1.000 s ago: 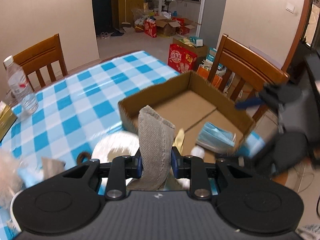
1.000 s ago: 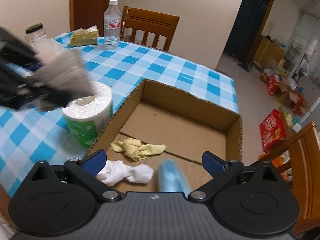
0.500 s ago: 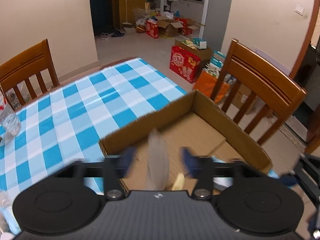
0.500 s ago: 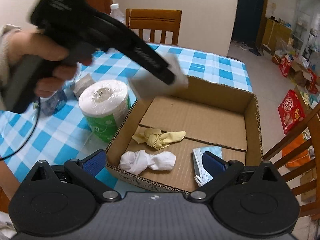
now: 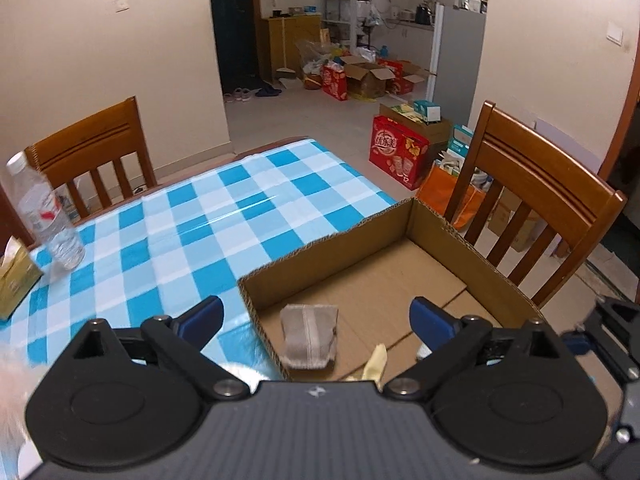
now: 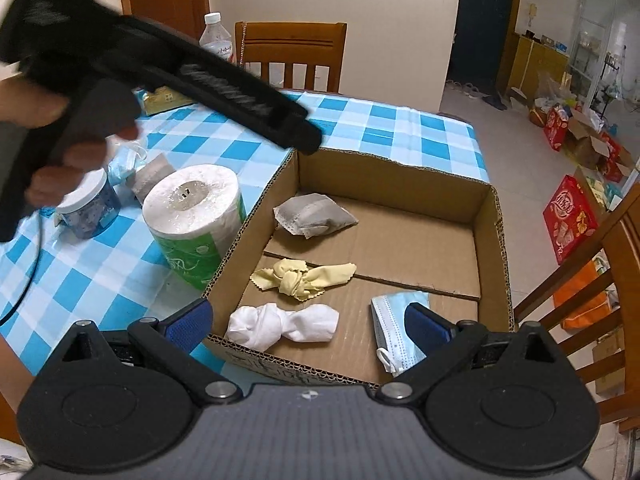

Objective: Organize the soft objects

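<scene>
A folded grey cloth (image 5: 308, 336) (image 6: 314, 214) lies loose on the floor of the cardboard box (image 5: 328, 240) (image 6: 392, 176), near its left wall. My left gripper (image 5: 316, 310) hangs above it with its jaws opening wide, the pads touching nothing. In the right wrist view the left gripper (image 6: 300, 140) reaches over the box's far left corner. A knotted yellow cloth (image 6: 302, 278), a knotted white cloth (image 6: 282, 326) and a blue face mask (image 6: 394, 328) also lie in the box. My right gripper (image 6: 306, 316) is open and empty over the near edge.
Left of the box stand a toilet paper roll (image 6: 192, 204) and a small jar (image 6: 90, 212), with another grey cloth (image 6: 152, 176) and a mask (image 6: 124, 164) behind. A water bottle (image 5: 44, 216) and tissue pack (image 5: 14, 276) sit far left. A chair (image 5: 532, 208) flanks the box.
The left gripper moved over the box and opened, and the grey cloth it held dropped onto the box floor. The right gripper stayed over the near edge, open.
</scene>
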Demonstrator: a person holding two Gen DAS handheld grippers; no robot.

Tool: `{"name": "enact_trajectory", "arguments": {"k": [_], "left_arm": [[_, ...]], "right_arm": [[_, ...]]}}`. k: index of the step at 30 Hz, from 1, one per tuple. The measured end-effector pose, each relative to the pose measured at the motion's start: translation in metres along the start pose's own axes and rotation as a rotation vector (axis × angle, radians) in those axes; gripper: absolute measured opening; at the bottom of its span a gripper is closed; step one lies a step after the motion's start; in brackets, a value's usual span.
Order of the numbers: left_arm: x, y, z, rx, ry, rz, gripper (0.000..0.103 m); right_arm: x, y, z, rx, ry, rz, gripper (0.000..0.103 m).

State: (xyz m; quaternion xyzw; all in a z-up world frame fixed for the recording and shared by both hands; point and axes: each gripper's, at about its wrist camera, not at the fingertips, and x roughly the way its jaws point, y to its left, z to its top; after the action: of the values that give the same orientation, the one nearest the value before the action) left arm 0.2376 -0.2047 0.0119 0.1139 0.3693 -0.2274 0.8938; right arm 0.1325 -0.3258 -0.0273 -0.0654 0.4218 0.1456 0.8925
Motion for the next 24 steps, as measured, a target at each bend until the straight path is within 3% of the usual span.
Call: {"name": "enact_trajectory", "arguments": {"k": [14, 24], "left_arm": [[-0.06, 0.018, -0.073, -0.146, -0.01, 0.116, 0.1], [-0.088, 0.074, -0.138, -0.174, 0.028, 0.157, 0.1]], "right_arm": [[-0.002, 0.04, 0.002, -0.036, -0.008, 0.007, 0.103], [0.004, 0.104, 0.022, -0.051, -0.004, -0.014, 0.103]]}}
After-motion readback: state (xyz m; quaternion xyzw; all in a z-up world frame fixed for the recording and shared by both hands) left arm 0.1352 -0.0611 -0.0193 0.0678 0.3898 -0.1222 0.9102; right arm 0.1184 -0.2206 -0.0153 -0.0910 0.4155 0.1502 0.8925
